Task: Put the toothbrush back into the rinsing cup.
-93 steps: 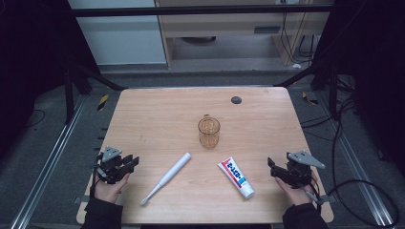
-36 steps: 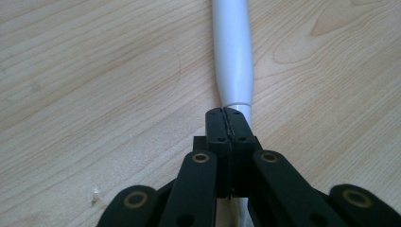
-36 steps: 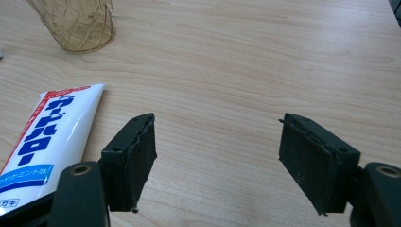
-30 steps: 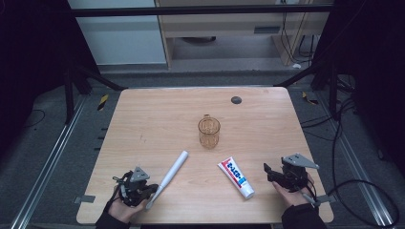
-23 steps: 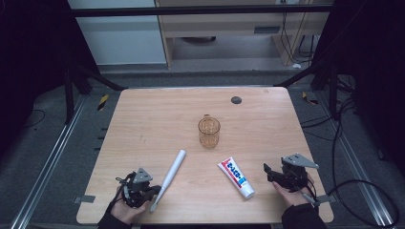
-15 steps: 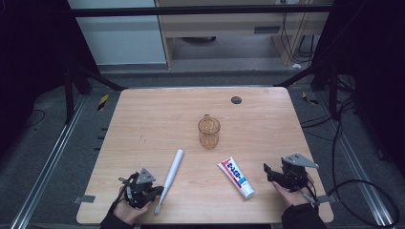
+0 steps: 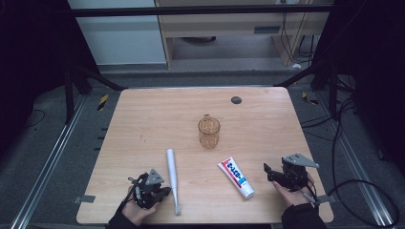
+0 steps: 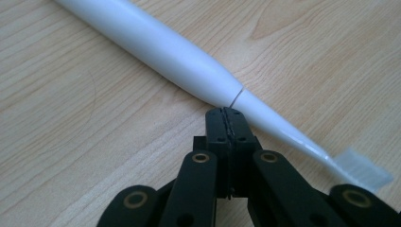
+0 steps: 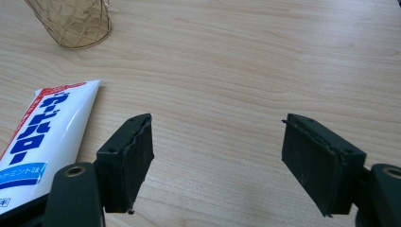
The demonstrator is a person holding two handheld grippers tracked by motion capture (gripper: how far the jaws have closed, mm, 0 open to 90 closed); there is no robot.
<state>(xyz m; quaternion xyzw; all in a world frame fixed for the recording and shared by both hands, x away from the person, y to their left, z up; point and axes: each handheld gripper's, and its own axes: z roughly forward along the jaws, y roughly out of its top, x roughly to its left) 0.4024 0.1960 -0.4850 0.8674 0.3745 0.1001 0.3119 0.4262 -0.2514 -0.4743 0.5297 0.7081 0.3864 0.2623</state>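
The worktop (image 7: 143,119) carries four things, spread so each can be reached on its own. The amber glass cup (image 7: 209,132) stands upright near the middle, open mouth up, which suits it as a holder for anything dropped in from above. Toward the near edge on the right lies the toothpaste tube (image 7: 236,177), flat and slanted, cap end pointing at the near right corner. Left of it the white toothbrush (image 7: 172,179) lies flat, handle toward the cup and bristle head toward the near edge. A small dark disc (image 7: 236,99) sits alone near the far edge.

The work in hand looks like nudging the toothbrush into a better lie before it is picked up. The left gripper (image 7: 162,193) sits low at the near edge, just left of the toothbrush's thin neck. In the left gripper view its fingers (image 8: 215,130) are pressed fully together with nothing between them, and their joined tip meets the toothbrush (image 8: 179,59) right at the seam where the thick handle narrows. Closed fingers make a firm blunt point, better for pushing a round handle than for grasping it.

The right gripper (image 7: 268,171) rests near the near right corner, beside the toothpaste tube but apart from it. Its fingers (image 9: 130,158) stand wide apart over bare wood, holding nothing, probably waiting to take the tube (image 9: 47,137) at their left.
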